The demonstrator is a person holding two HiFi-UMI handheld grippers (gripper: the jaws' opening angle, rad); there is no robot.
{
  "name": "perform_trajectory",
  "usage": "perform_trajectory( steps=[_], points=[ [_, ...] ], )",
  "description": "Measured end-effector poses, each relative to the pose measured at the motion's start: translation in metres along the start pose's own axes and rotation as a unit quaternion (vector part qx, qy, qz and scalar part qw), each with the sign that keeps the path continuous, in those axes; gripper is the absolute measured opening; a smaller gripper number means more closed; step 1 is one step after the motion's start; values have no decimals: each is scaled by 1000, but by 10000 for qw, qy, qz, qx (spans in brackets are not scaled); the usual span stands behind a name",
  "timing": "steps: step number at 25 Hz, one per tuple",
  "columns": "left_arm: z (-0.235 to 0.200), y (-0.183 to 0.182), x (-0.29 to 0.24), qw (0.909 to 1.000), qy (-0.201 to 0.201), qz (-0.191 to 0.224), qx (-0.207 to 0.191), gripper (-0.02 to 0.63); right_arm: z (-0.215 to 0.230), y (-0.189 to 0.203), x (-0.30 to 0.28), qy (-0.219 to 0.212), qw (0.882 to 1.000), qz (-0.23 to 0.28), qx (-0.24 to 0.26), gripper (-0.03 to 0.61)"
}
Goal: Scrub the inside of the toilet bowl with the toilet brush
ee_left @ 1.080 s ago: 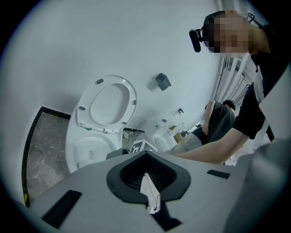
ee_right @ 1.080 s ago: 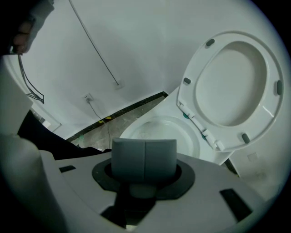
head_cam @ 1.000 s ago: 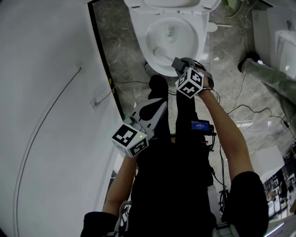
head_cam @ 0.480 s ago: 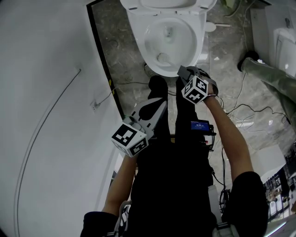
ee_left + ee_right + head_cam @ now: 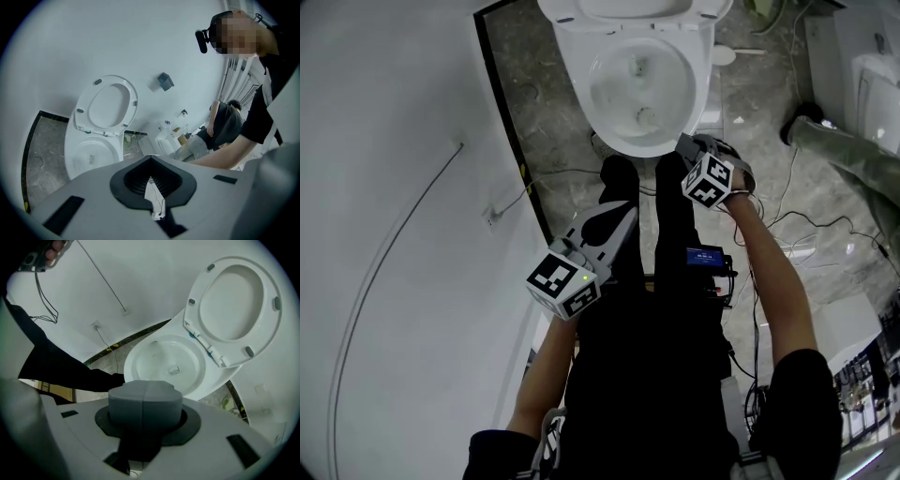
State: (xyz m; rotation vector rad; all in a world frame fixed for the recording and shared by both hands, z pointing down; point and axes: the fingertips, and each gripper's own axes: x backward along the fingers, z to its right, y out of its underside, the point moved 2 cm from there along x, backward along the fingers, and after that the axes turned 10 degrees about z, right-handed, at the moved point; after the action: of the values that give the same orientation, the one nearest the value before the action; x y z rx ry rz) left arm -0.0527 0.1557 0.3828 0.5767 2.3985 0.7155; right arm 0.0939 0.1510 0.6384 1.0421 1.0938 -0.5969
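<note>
The white toilet bowl (image 5: 592, 103) stands at the top of the head view with its seat raised (image 5: 234, 301). My right gripper (image 5: 684, 142) hovers just off the bowl's front right rim. Its jaws are pressed together (image 5: 144, 399). A small pale brush head (image 5: 647, 117) lies low inside the bowl, in line with that gripper; it also shows as a small piece (image 5: 173, 370) above the jaws. The handle is hidden behind the jaw blocks. My left gripper (image 5: 623, 214) hangs by my left leg, away from the bowl, open and holding nothing (image 5: 151, 187).
A white curved wall (image 5: 394, 234) runs along the left. My shoes (image 5: 619, 173) stand right in front of the bowl. Cables (image 5: 787, 216) trail over the marble floor at right. Another person's leg (image 5: 844, 155) and a second white fixture (image 5: 872, 84) are at the far right.
My right gripper has shifted to the right along the bowl's front rim, and the brush head has slid from the left side of the bowl toward the right. The left gripper has stayed put.
</note>
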Motion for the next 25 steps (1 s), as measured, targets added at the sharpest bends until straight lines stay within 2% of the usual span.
perform_trajectory(
  steps=[11,25],
  points=[
    [-4,7,0,10000,-30,-30,24,6,47,12,-5,353,9986,-320,250,158],
    [-15,21,8,9997,-182,-30,161,6,97,-8,-24,763,9926,-465,818,158]
  ],
)
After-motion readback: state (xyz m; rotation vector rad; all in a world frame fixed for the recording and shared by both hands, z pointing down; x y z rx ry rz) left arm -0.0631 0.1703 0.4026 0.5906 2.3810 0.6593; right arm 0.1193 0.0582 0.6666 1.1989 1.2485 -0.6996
